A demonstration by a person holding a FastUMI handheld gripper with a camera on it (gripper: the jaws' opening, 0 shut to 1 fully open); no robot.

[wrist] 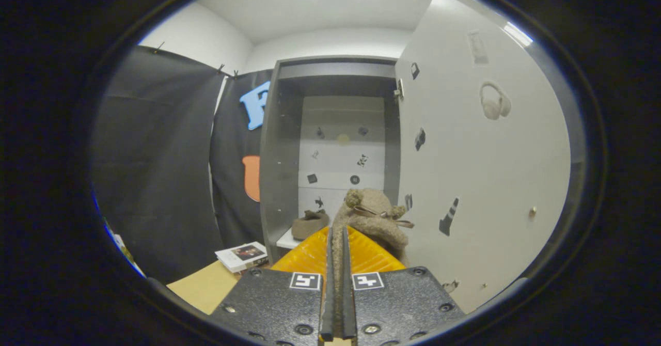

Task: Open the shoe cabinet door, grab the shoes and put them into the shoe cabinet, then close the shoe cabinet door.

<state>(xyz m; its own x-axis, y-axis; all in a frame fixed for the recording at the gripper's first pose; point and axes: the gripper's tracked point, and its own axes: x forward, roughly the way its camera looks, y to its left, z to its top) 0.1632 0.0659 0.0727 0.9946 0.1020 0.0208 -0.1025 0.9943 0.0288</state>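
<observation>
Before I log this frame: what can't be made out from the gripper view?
- Held shoe: its lower part is hidden behind the tool, which pinches its edge.
- Second shoe in the cabinet: partly hidden by the tool, too small for detail.
- Stickers on the door: too small and distorted to identify.
- Books: covers too small.

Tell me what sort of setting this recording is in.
Likely a staged recording booth, not a real home: black cloth hangs as the wall beside an open shoe cabinet, one shoe already on its shelf. The gripper is shut on a second fuzzy shoe.
</observation>
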